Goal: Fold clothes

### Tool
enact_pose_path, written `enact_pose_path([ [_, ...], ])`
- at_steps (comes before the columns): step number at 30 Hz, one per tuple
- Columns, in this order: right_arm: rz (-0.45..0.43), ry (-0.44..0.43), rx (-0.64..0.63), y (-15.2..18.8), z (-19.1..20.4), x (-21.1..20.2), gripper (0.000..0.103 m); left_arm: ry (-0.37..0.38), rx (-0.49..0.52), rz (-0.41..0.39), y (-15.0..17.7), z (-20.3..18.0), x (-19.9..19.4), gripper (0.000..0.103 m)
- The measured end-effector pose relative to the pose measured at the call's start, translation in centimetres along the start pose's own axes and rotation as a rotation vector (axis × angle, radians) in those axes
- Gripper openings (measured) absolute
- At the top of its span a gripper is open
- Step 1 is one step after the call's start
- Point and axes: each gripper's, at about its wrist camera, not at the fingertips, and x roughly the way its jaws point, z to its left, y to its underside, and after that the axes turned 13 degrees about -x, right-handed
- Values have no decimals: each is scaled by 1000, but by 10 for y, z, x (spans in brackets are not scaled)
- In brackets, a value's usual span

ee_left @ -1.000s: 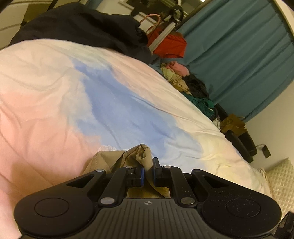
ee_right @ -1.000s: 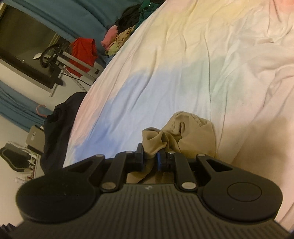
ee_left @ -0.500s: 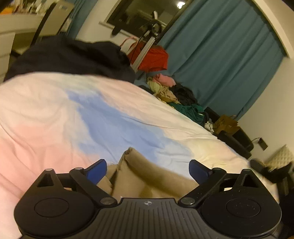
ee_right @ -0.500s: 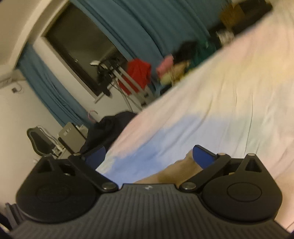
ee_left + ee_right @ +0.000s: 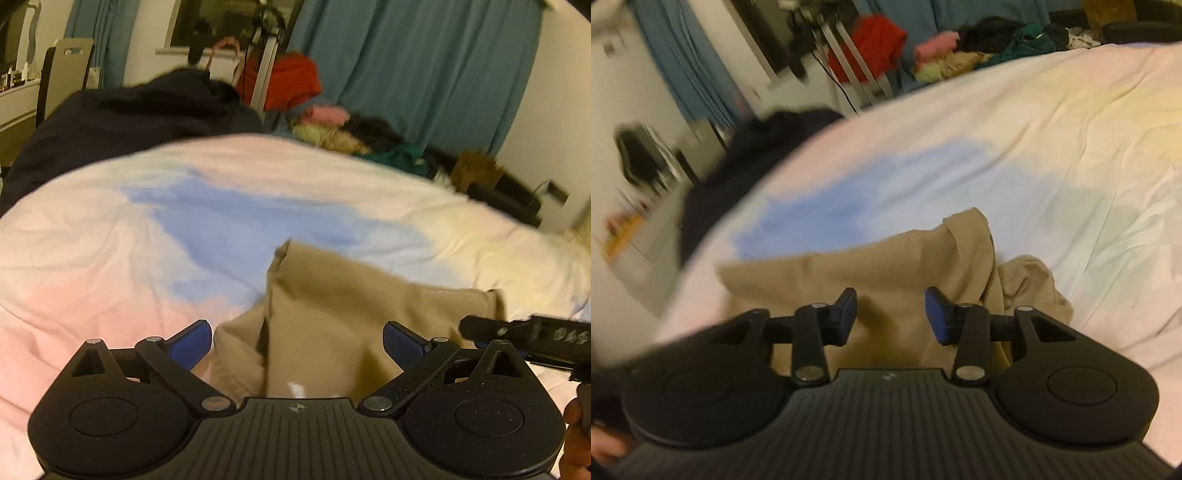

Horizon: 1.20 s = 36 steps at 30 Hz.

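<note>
Over on the left of the bed, the left gripper [image 5: 297, 341] now stands with its blue pads spread wide and nothing between them; a second ago those pads were pinched together on a bunched edge of the tan garment [image 5: 362, 314], and half a second ago they had already sprung apart. The cloth has dropped out of the bunch and lies on the pastel bedspread [image 5: 110, 236] just ahead of the fingers, a broad upper layer with a creased edge running up its left side and a smaller rumpled bit poking out beneath.

Moving right, the right gripper [image 5: 890, 312] tells the same story: it was clamped on a fold of the same garment a second ago, and now its jaws are parted with only cloth lying under the gap, nothing gripped. From its camera the tan piece spreads flatter and wider than the crumpled lump it was, though a wrinkled heap sits at its right end and the outline is uneven. The right tool's arm also shows at the right rim of the left camera's view, so the two stand close together above the cloth.

My reading: both ends were let go at once, which looks like one fold laid down. Whether that finishes this piece I can't say; the bunched right end suggests it may want tidying
</note>
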Motion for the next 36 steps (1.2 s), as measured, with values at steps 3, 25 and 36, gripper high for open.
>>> enact_pose_path([
  [3,-3,10,-10,2,3,-4,42,-34,9,33,3,2,17,99],
  [25,79,102,-128,47,34,-29,42,-65,85,49,49,-1,-42,99],
  [36,75,109,-112,45,36,-30,42,213,-416,173,55,58,-97,99],
])
